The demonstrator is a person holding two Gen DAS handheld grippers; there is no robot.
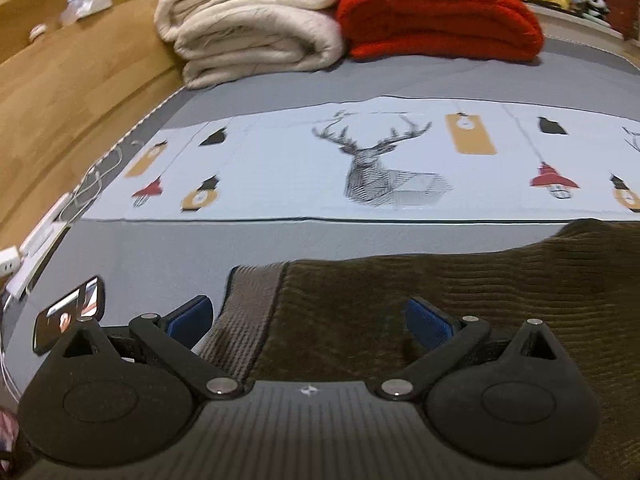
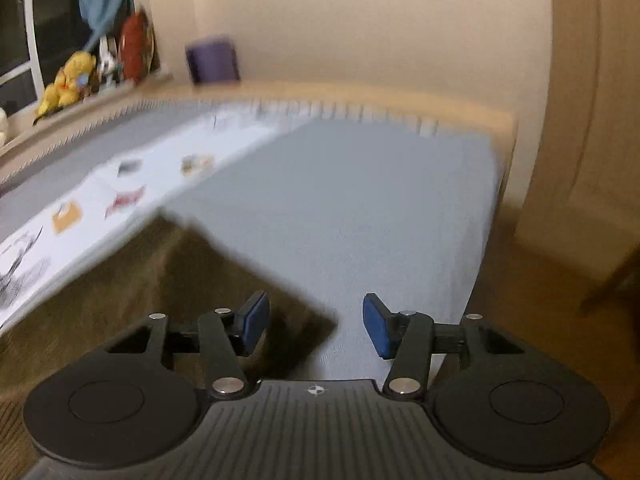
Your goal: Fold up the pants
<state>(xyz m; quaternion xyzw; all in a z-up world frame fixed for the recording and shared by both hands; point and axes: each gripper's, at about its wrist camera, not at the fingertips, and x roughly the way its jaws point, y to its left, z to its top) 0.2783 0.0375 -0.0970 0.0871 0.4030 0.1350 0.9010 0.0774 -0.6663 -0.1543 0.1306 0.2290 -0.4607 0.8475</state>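
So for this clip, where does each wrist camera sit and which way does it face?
Left wrist: sits behind the open left gripper, low over the brown corduroy pants, facing the folded cream blanket and folded red blanket.
Right wrist: sits behind the open right gripper, over the pants' corner, facing the beige wall.
Shared: pants, grey bed sheet, yellow plush toys.

Left gripper (image 1: 308, 318): I see matte black linkage arms, round silver pivot screws, blue pads (image 1: 426, 324).
Right gripper (image 2: 316, 320): same black arms, silver screws, blue pads (image 2: 376, 326).
Housing: ribbed dark grey, small white crosshair mark at centre.
Sides: two black domed discs.
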